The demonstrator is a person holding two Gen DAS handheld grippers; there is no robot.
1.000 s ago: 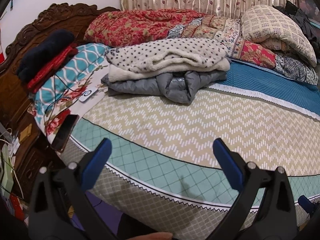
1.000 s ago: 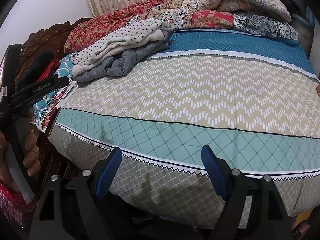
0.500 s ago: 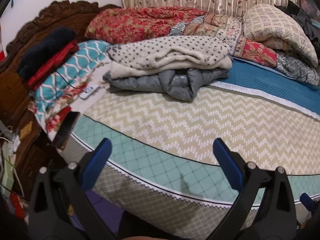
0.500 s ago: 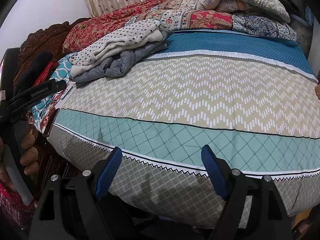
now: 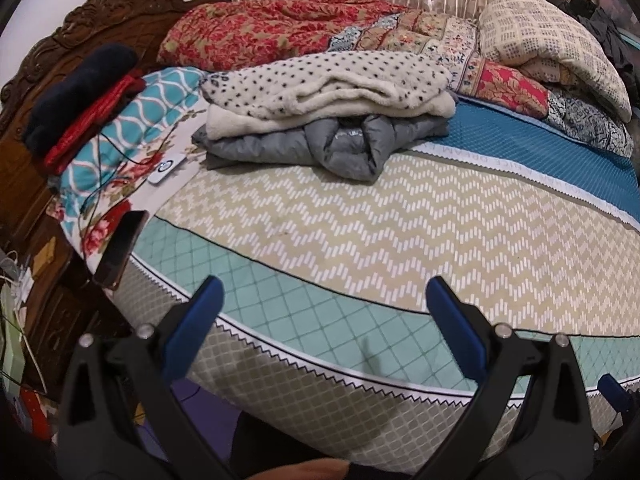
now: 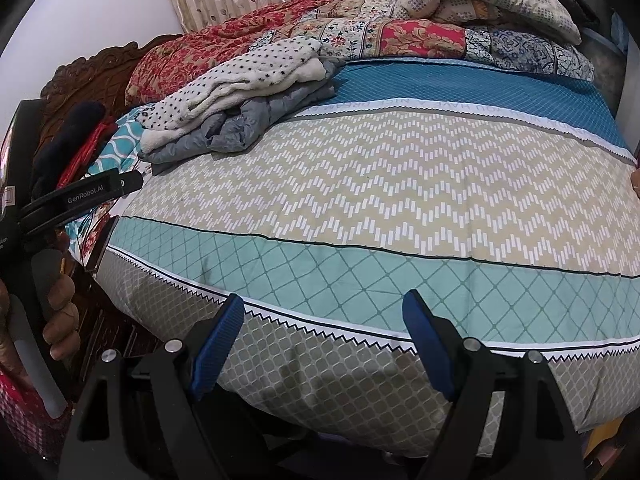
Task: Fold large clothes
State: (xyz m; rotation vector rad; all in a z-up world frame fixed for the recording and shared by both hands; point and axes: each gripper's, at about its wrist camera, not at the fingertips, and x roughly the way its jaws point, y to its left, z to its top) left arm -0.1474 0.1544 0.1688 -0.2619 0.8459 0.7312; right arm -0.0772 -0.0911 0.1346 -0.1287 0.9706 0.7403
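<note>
Both jaws stood wide and empty: the left gripper (image 5: 320, 300) and right gripper (image 6: 324, 316) hovered over the bedspread's (image 5: 400, 220) near edge. A dotted fleece (image 5: 328, 84) lay folded atop a grey puffer jacket (image 5: 344, 148) near the pillows; nothing unfolded showed, suggesting folding was nearly finished.

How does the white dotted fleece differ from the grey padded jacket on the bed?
The white dotted fleece is fluffy, cream with small dark dots; the grey padded jacket is smooth, plain and slightly shiny. The fleece lies on top, the jacket underneath, directly on the bedsheet. The fleece lies in flat layers; the jacket bulges in a rolled lump at its front. Both are folded in one stack near the headboard.
</note>
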